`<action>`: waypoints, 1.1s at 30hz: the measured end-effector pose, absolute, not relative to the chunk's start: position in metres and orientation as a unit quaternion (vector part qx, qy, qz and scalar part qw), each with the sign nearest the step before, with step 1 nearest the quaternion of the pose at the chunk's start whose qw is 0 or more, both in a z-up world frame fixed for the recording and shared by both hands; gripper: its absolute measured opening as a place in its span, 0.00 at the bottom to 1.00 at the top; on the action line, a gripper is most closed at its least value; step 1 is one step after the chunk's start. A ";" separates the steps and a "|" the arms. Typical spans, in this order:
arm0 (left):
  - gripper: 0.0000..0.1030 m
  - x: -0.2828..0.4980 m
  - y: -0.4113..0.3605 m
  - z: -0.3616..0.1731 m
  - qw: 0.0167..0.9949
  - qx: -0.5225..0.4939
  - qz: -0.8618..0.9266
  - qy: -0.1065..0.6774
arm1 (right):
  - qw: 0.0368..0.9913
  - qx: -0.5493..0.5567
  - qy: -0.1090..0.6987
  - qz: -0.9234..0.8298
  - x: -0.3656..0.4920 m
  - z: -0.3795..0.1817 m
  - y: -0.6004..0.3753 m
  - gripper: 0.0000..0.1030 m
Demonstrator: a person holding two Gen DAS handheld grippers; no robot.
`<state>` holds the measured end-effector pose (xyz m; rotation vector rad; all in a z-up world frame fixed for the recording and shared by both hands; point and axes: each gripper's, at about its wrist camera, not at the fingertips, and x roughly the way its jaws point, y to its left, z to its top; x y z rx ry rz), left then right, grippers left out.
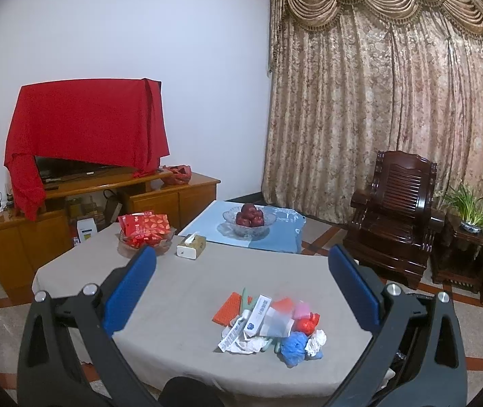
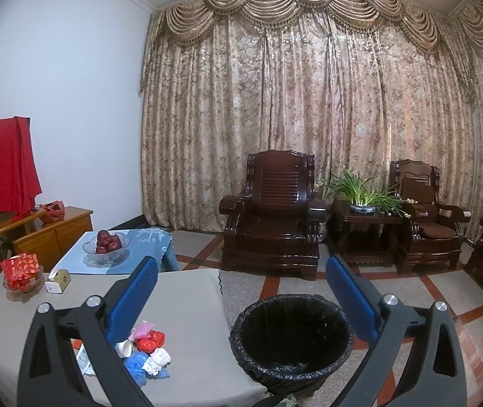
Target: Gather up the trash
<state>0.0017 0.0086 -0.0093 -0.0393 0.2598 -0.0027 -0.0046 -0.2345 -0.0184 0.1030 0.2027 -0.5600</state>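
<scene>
TV (image 1: pixel 68 166) mostly hidden under a red cloth (image 1: pixel 85 118); only its lower strip shows. Table (image 1: pixel 187 291) with grey cover: near edge cut off by both frames. Bin (image 2: pixel 292 339) stands on the floor just beside the table's right end, black liner, interior dark; contents cannot be made out. Trash pile (image 1: pixel 268 322) lies on the table near its front edge: orange card, white box, blue, red, pink and white crumpled bits; one piece is blurred. In the right view the left finger covers part of the pile. Glass bowl (image 1: pixel 249 222) on the farther blue-covered table holds red apples. Glass dish (image 1: pixel 146 239) holds red packets. Tissue box (image 1: pixel 191 246) just beside it.

Left gripper (image 1: pixel 241 291): fingers wide apart, holding nothing, above the table. Right gripper (image 2: pixel 241 298): fingers wide apart, holding nothing, over the table end and bin.
</scene>
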 end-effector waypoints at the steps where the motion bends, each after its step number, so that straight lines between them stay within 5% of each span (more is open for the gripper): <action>1: 0.96 0.002 0.009 -0.010 0.991 -0.019 -0.001 0.130 | 0.955 0.051 0.100 -0.275 -0.005 -0.019 -0.235 0.94; 33: 0.96 0.003 0.014 0.004 0.992 -0.023 0.000 0.126 | 0.955 0.049 0.099 -0.274 -0.009 -0.016 -0.236 0.94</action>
